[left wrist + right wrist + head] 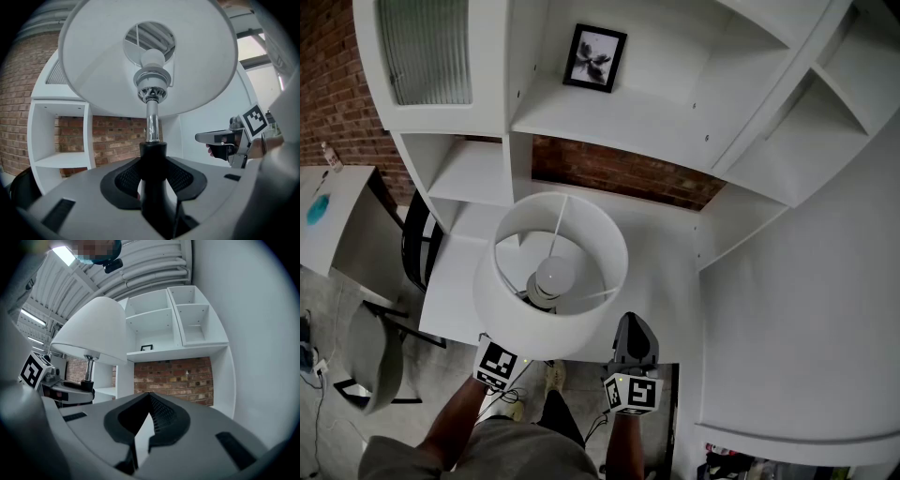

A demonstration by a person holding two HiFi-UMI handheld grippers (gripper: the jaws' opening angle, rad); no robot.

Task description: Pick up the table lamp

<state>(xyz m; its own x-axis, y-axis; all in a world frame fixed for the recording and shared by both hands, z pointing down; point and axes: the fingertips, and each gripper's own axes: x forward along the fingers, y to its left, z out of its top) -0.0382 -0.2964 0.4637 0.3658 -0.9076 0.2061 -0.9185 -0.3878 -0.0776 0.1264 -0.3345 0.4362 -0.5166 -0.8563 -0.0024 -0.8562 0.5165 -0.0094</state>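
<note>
Your left gripper (152,174) has its jaws clamped on the lamp (514,323), one black pad pressed to each side of the dark lower part of the stem (153,152), just under the shiny metal tube (151,119). The lamp stands upright, and its white shade (93,70) spreads wide above the jaws. From the head view you look straight down into the shade at the bulb (555,275). The lamp sits over the front edge of the white desk (666,281), about midway along it. The shade hides its foot, so you cannot tell whether it rests on the desk.

Your right gripper (150,401) is just to the right of the lamp, clear of the shade and pointing across the desk toward the brick wall (171,376). Its jaws meet at the tips with nothing between them. A framed picture (594,58) stands on the shelf (675,122) above the desk's back edge.
</note>
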